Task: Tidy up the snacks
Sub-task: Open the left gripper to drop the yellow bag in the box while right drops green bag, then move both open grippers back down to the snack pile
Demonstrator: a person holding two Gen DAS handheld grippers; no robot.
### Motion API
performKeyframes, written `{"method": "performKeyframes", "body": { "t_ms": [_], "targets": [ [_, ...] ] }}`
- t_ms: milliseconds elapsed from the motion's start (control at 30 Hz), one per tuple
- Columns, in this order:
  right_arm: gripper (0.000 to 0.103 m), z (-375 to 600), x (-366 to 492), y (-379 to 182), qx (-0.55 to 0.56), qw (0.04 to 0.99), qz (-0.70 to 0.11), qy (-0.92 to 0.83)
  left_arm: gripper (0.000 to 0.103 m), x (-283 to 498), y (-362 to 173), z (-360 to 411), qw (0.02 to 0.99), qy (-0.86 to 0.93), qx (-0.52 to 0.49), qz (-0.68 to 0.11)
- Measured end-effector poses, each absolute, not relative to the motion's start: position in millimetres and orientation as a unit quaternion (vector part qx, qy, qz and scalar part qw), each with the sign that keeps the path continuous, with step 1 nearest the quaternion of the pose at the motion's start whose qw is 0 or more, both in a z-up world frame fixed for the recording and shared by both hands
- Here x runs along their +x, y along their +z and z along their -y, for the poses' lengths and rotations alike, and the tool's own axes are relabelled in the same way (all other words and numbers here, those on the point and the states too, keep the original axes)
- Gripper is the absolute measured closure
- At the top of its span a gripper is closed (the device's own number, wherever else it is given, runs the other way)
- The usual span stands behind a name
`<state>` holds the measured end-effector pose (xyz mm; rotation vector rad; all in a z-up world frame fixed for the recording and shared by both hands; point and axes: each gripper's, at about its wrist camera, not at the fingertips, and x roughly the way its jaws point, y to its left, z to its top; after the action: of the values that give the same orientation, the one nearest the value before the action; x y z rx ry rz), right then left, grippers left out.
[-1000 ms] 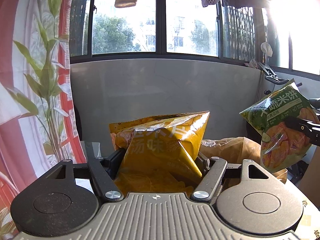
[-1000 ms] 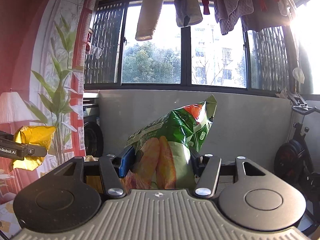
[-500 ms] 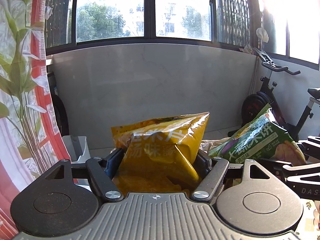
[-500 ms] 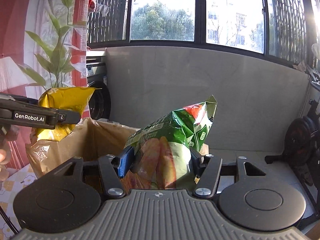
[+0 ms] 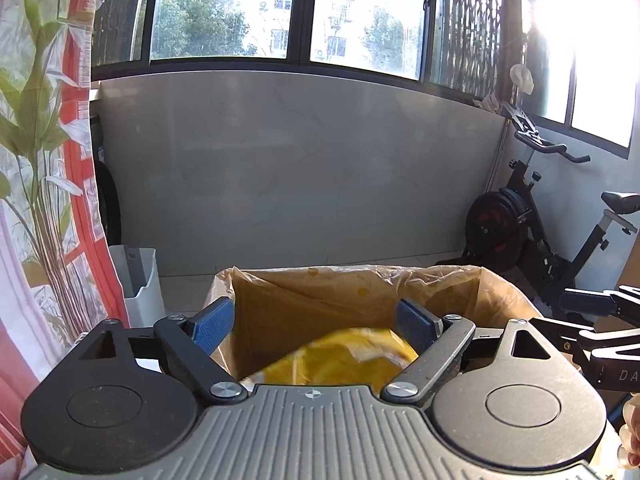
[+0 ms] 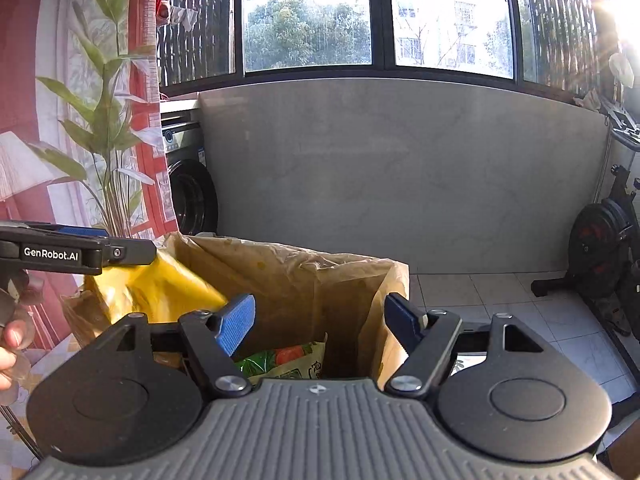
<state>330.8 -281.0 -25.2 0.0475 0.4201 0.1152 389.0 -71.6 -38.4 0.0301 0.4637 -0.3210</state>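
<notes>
A brown paper bag point(image 5: 352, 292) lined with clear plastic stands open just ahead of both grippers. My left gripper point(image 5: 314, 324) hangs over its mouth, its jaws opening. A blurred yellow snack bag point(image 5: 340, 356) lies below them, free of the blue pads, going down into the paper bag. My right gripper point(image 6: 320, 326) is over the same paper bag point(image 6: 320, 280), jaws also opening. A green snack bag point(image 6: 288, 360) lies inside it, clear of the pads. In the right wrist view the yellow snack bag point(image 6: 152, 292) slants over the paper bag's left rim under the left gripper point(image 6: 120, 242).
An exercise bike point(image 5: 532, 232) stands at the right by the grey wall. A white bin point(image 5: 140, 280) and a red curtain with a plant print point(image 5: 40, 160) are at the left. A washing machine point(image 6: 192, 196) sits behind the curtain. A person's hand point(image 6: 12, 344) shows at the left edge.
Both grippers came down over the paper bag and spread their jaws. The yellow bag has dropped out of the left one, the green bag out of the right one, into the paper bag.
</notes>
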Motion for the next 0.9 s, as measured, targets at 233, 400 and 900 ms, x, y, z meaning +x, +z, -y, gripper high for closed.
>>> {"method": "performKeyframes", "body": {
  "t_ms": [233,400,900],
  "targets": [
    [0.029,281,304,-24,0.043,0.976,-0.207,0.057,0.013,371,-30,60,0.964,-0.141,0.001,-0.225],
    [0.029,284,283,-24,0.056,0.976,-0.202,0.059,0.013,351,-23,38,0.969,-0.125,-0.001,-0.213],
    [0.029,294,229,-87,0.089,0.967,-0.233,0.058,0.017,273,-82,-27,0.971,-0.066,0.007,-0.229]
  ]
}}
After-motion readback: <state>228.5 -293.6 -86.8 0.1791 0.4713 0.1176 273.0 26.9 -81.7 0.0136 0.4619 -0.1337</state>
